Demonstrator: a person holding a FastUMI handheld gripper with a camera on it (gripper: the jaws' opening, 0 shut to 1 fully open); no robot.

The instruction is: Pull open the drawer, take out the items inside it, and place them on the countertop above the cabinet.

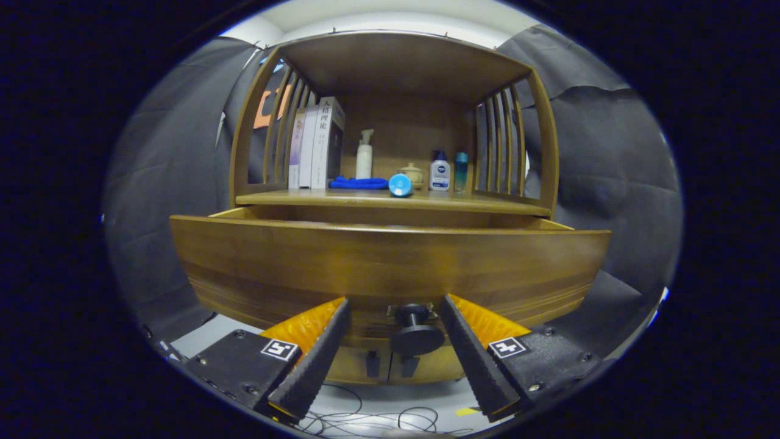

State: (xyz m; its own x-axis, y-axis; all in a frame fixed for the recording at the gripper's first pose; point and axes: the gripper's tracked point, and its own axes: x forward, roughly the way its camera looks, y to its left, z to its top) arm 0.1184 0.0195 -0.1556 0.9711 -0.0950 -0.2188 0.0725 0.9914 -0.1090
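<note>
The hand-held gripper [394, 314] is facing the pulled-out drawer [390, 268], its fingers [317, 360] standing apart on either side of the knob [417, 332], while books [314, 146] are standing on the worktop [390, 200] above the drawer.

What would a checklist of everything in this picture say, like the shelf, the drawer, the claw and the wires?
Surface: countertop holds things, with bare wood on its right part.
Job's things: drawer pulled out; inside hidden by its front. Knob sits between the fingers.
Clutter: books, pump bottle, blue cloth, blue round thing, small pot, two bottles.
Claw: claw open, fingers either side of the knob, not touching.
Cables: wires on the floor below.
Surroundings: black cloth wall.
</note>
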